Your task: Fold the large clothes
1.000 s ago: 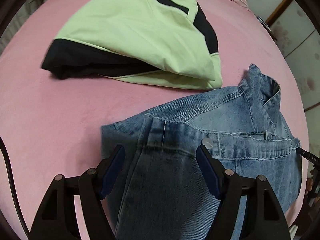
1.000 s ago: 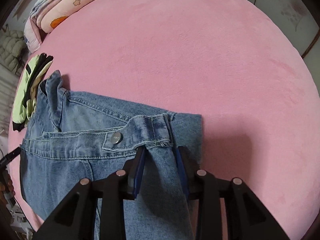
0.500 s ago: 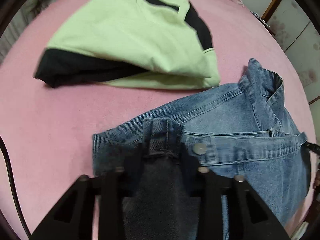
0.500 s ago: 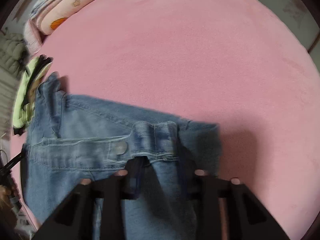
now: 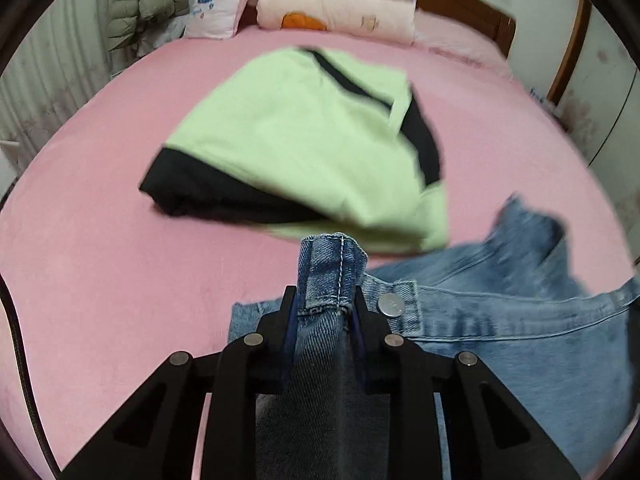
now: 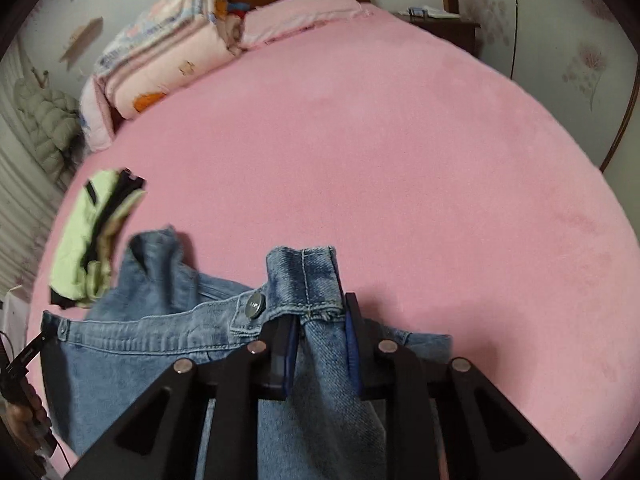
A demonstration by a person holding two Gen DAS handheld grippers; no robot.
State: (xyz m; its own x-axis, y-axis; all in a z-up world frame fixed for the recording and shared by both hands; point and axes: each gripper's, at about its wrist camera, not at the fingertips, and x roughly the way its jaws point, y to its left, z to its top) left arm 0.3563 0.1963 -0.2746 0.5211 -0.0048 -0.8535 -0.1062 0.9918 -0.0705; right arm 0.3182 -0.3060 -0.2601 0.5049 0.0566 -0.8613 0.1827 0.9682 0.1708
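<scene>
A pair of blue jeans point(image 5: 500, 320) lies on the pink bed point(image 5: 80, 260), waistband toward me. My left gripper point(image 5: 324, 300) pinches a fold of the waistband just left of the metal button point(image 5: 391, 305). Its jaws are closing with the denim pressed between the pads and lifted off the bed. In the right wrist view my right gripper point(image 6: 318, 316) holds the jeans point(image 6: 140, 344) at the other end of the waistband, beside a button point(image 6: 254, 305). Its jaws are also closing on the raised denim fold.
A folded green and black garment point(image 5: 300, 132) lies on the bed beyond the jeans, seen also as the garment point(image 6: 92, 240) at left. Folded quilts point(image 5: 336, 4) are stacked at the headboard. A puffer jacket point(image 5: 140, 0) hangs at left. A hand point(image 6: 24, 420) shows at the lower left edge.
The left jaws closed from wide apart onto the waistband. Both grippers tilted up and raised their pinched folds off the bed, so the headboard and quilts came into view.
</scene>
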